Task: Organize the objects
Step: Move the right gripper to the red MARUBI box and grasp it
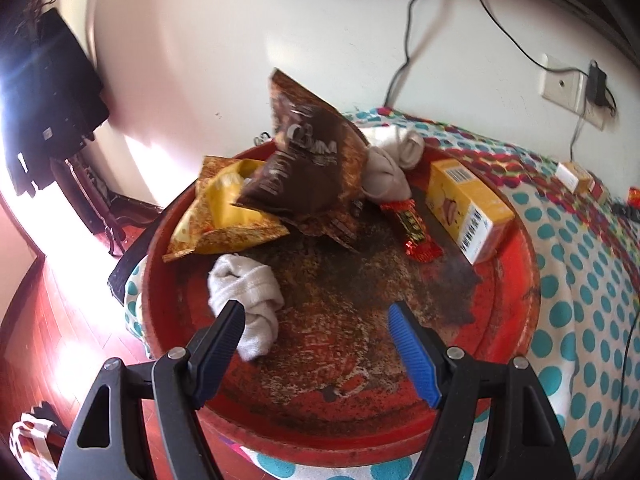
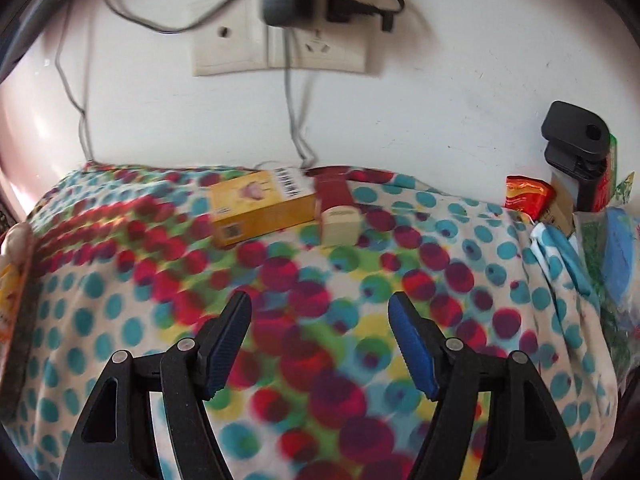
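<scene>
A worn red round tray (image 1: 516, 300) holds a brown snack bag (image 1: 308, 160), a yellow snack bag (image 1: 224, 216), a yellow box (image 1: 466, 208), a red candy bar (image 1: 416, 228) and two rolled white socks (image 1: 248, 296) (image 1: 392, 164). My left gripper (image 1: 316, 320) is open above the tray's near half, its left finger just over the near sock. My right gripper (image 2: 320, 312) is open and empty over the polka-dot cloth (image 2: 120, 320). Beyond it lie a yellow box (image 2: 260, 208) and a red-and-cream box (image 2: 338, 212), side by side near the wall.
The wall behind has a socket panel (image 2: 280, 48) with plugs and hanging cables. At the right edge stand a black device (image 2: 576, 152), a red packet (image 2: 524, 196) and bagged items (image 2: 616, 248). The tray's rim shows at the far left (image 2: 16, 320). Wooden floor (image 1: 60, 320) lies left of the table.
</scene>
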`<state>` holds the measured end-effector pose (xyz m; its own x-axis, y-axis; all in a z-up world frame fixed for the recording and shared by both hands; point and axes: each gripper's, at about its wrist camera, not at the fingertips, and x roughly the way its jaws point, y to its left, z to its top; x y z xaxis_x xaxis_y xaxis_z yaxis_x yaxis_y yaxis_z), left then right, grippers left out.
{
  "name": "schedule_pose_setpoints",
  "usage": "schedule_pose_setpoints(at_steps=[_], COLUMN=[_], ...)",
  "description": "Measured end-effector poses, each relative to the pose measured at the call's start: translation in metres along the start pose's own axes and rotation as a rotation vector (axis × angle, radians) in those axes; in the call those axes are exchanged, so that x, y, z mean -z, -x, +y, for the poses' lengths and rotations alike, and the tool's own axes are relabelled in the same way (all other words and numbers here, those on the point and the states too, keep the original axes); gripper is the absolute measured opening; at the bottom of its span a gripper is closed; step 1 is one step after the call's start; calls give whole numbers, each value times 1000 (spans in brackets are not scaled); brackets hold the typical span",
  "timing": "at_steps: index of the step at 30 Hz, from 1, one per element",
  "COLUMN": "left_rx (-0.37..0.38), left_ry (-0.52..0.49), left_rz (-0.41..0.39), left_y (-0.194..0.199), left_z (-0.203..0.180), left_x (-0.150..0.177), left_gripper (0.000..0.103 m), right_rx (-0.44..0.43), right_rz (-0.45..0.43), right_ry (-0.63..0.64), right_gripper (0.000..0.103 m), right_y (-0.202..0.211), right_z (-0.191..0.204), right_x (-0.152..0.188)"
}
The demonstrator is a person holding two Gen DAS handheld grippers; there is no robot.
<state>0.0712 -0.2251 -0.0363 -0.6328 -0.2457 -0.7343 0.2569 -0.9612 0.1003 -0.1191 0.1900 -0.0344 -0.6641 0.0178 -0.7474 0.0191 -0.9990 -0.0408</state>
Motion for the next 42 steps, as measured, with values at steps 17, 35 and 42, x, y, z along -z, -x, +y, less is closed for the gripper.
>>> schedule_pose_setpoints(at_steps=[17,35,42], left_rx=[248,619,570], left_ry=[-319,-614,-717], left_rz=[-154,68,218], left_y=[35,-22,-89], left_z=[-93,-273,-350], left_x=[6,-115,-160], left_gripper=[77,77,77], right_rx=[-57,-163,-107], right_rz=[80,55,56], right_ry=[-18,40,113], right_gripper=[28,29,35], right_y=[-67,14,16], right_z=[-19,-46,-32], right_x=[-34,56,60])
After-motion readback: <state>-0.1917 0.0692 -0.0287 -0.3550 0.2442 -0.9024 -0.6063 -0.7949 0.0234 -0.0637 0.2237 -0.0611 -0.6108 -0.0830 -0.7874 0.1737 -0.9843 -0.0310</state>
